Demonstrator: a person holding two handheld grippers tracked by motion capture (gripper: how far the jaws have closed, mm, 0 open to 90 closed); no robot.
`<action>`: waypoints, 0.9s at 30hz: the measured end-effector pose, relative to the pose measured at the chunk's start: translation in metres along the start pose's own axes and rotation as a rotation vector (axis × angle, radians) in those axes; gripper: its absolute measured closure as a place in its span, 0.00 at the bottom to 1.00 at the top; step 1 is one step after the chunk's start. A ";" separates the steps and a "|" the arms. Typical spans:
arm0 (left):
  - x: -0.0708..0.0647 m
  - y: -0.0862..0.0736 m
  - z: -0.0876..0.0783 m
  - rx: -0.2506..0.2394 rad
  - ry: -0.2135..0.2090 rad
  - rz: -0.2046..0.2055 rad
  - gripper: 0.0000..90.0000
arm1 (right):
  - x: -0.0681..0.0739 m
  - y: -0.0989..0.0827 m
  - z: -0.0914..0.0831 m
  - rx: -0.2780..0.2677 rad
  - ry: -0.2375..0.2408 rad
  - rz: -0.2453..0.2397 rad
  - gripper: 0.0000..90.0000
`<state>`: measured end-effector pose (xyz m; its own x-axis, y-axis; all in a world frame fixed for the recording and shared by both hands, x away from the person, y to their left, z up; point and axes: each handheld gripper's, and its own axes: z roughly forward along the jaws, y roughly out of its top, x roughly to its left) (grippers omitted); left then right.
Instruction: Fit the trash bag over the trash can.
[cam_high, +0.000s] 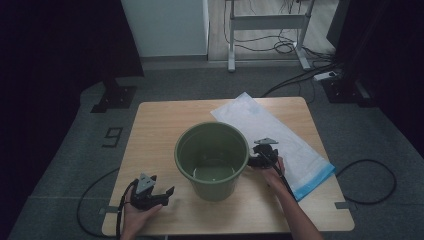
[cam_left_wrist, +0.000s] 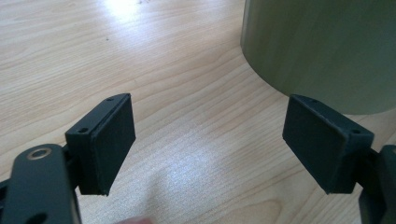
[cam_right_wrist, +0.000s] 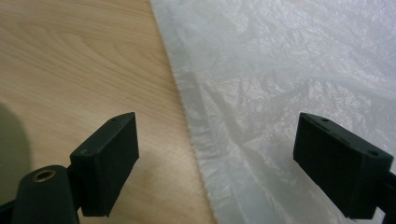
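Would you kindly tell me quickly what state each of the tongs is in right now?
Left tongs: open, holding nothing, beside the round green plastic bucket.
Right tongs: open, holding nothing, over the edge of the translucent white plastic bag.

Light wood surface (cam_high: 160, 120) on grey carpet floor (cam_high: 65, 150), number 9 marked left of it. Dark curtains both sides. White cabinet (cam_high: 165, 27) and desk frame (cam_high: 267, 22) behind, cables (cam_high: 300, 75) trailing across floor.

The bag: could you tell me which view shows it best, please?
The high view: the whole bag lies flat beside the bucket, blue end included. The right gripper view gives a close-up of its crinkled edge.
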<state>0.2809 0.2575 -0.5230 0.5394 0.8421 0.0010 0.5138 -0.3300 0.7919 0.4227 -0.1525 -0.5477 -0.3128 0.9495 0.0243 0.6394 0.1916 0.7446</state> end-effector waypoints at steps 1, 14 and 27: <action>0.000 0.000 0.000 0.002 0.001 0.000 0.19 | -0.001 0.000 0.003 0.008 -0.006 0.006 0.15; -0.002 -0.001 0.006 0.065 0.030 0.008 0.19 | -0.008 0.001 0.003 -0.011 -0.123 0.015 0.56; 0.000 -0.002 0.006 0.070 0.038 0.004 0.20 | -0.015 0.001 0.001 0.000 -0.059 0.009 0.99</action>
<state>0.2840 0.2551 -0.5281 0.5163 0.8559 0.0284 0.5576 -0.3612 0.7474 0.4287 -0.1669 -0.5477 -0.2656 0.9640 -0.0082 0.6416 0.1831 0.7449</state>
